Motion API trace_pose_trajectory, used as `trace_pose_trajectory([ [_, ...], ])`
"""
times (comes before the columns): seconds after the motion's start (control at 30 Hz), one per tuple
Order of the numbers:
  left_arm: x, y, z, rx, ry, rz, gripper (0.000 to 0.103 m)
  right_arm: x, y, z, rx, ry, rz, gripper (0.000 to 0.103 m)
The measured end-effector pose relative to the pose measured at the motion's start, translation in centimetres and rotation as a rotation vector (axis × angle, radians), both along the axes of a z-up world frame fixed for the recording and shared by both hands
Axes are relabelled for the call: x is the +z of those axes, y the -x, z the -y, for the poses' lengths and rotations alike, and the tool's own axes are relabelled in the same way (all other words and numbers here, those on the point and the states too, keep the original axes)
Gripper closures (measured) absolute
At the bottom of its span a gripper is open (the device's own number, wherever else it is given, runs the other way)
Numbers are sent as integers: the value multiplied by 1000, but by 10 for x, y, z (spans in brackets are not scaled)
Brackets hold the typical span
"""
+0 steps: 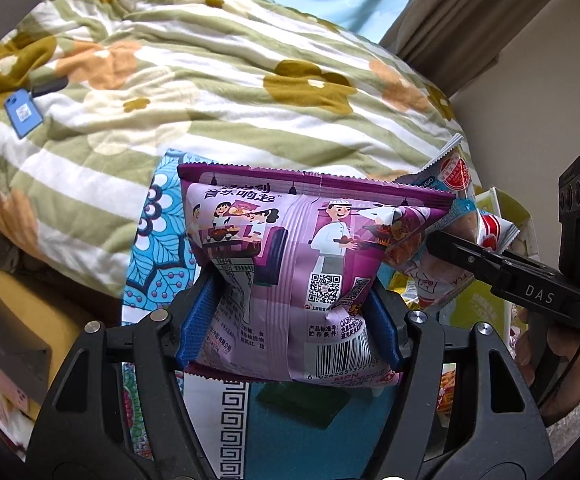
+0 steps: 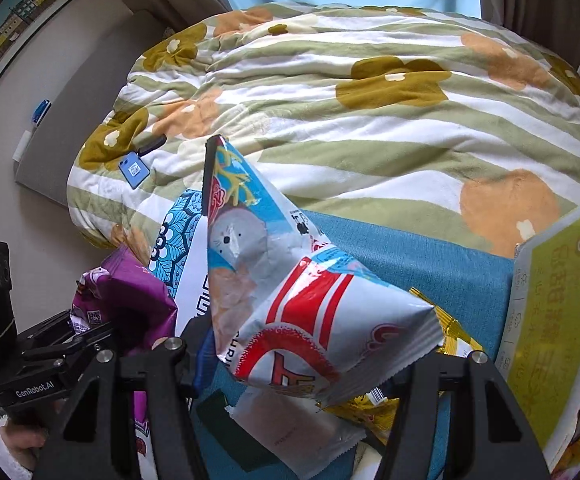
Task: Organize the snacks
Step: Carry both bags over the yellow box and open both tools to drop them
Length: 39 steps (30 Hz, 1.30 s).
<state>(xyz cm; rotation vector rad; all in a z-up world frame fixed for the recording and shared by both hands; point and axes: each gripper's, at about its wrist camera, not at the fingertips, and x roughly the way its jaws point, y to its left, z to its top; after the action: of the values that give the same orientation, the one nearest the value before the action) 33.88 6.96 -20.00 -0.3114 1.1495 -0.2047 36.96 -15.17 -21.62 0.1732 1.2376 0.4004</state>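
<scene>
A purple snack bag is held up in the air with its back side to the camera — cartoon cooks, square codes and a barcode are printed there. It is sealed and puffy. Beside it, a white, red and blue snack bag with a seal picture hangs tilted. At the right edge stands a yellow-green packet, and gold wrappers lie below.

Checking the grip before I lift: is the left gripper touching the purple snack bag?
Touching. Left wrist view: the left gripper pinches the purple snack bag between both blue pads.
</scene>
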Motion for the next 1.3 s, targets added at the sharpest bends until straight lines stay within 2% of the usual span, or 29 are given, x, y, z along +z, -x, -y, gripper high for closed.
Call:
trace_pose_trajectory([
  [0.13, 28, -6, 15, -74, -31, 66, 38, 30, 17, 15, -76, -8, 47, 47],
  [0.27, 52, -11, 43, -167, -21, 114, 38, 61, 36, 39, -185, -6, 100, 47],
  [0.43, 77, -11, 96, -249, 8, 172, 38, 93, 63, 86, -315, 8, 161, 47],
  [0.6, 91, -5, 166, -293, 37, 201, 38, 112, 91, 144, -401, 42, 213, 47],
  [0.8, 92, 2, 258, -283, 35, 195, 38, 122, 112, 213, -425, 73, 246, 47],
  [0.93, 77, -2, 315, -271, 11, 169, 38, 123, 120, 254, -395, 157, 280, 47],
  [1.1, 58, -13, 368, -241, -17, 129, 38, 115, 121, 299, -360, 167, 289, 47],
  [1.13, 56, -14, 376, -239, -29, 126, 35, 113, 121, 306, -356, 162, 283, 47],
  [1.2, 54, -14, 387, -234, -64, 126, 22, 107, 121, 319, -346, 146, 268, 47],
  [1.23, 54, -11, 391, -223, -84, 133, 12, 105, 121, 325, -341, 143, 262, 47],
  [1.27, 55, -9, 391, -215, -92, 140, 8, 102, 121, 330, -335, 140, 255, 47],
  [1.3, 55, -7, 391, -213, -89, 143, 8, 100, 120, 334, -330, 136, 249, 47],
])
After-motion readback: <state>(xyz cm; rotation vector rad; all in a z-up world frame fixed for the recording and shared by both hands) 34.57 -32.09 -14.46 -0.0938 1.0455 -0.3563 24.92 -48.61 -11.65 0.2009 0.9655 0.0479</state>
